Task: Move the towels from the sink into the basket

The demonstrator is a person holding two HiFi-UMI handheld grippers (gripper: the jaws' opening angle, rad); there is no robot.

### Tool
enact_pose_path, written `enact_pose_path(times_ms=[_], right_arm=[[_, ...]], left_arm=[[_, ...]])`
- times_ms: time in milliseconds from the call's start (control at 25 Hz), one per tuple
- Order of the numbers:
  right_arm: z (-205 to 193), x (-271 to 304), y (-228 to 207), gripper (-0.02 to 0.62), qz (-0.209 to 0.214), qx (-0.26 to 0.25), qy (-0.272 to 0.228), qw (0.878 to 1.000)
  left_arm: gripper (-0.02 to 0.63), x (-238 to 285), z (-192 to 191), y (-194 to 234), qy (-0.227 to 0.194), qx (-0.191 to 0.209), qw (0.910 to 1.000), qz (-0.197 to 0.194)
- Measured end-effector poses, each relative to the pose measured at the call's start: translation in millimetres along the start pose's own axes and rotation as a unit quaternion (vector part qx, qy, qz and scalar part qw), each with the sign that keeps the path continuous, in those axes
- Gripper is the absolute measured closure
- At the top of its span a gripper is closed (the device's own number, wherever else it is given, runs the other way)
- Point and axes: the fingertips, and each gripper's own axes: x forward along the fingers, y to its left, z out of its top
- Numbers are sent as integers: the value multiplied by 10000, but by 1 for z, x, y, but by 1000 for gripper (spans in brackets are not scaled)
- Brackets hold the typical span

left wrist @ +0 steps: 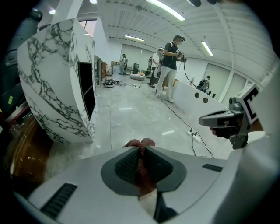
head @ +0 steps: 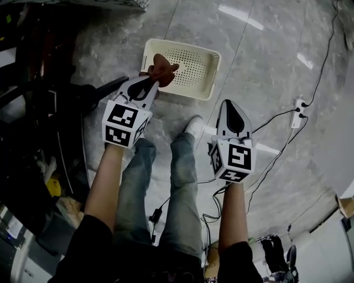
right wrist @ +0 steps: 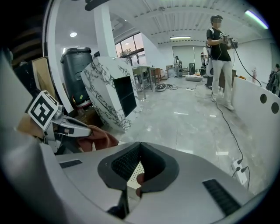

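Looks like a big open lab or test hall, not a home. Shown by polished grey stone floor [head: 265, 66] running far back, long strip lights [left wrist: 164, 8] on a white ceiling, cord [left wrist: 176, 115] and power strip [head: 298, 110] loose on the floor. Also by a free-standing marble-look cabinet [left wrist: 48, 87], grey bin [right wrist: 76, 70], low white partition [left wrist: 188, 92], tall windows [right wrist: 129, 48], and a standing person [left wrist: 168, 65] with a cabled handheld device.

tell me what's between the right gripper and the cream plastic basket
Nothing: in the head view, only a strip of bare grey marble floor shows between the right gripper and the cream perforated plastic basket.
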Motion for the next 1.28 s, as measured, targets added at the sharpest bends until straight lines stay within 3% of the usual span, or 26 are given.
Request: enact_pose_path(times_ms=[360,520,640,1120,1280], right_arm=[[-33,32,-25,580,-117,-2,19,9999],[-40,44,-29,580,-136,-23,54,9999],[-42,50,-27,580,-129,4,84,9999],[2,22,-16,580,-111,26,-188,9998],[22,1,-11,580,-136,15,-297,9995]], left_arm=[[546,49,-32,12,90,10,10000,-6],[451,65,-40,16,134,16,9999,-104],[422,68,-44,16,215,120,9996,-126],[411,39,-4,6,17,187,9998,-89],[442,17,12,-6,-74,227,9997,-92]])
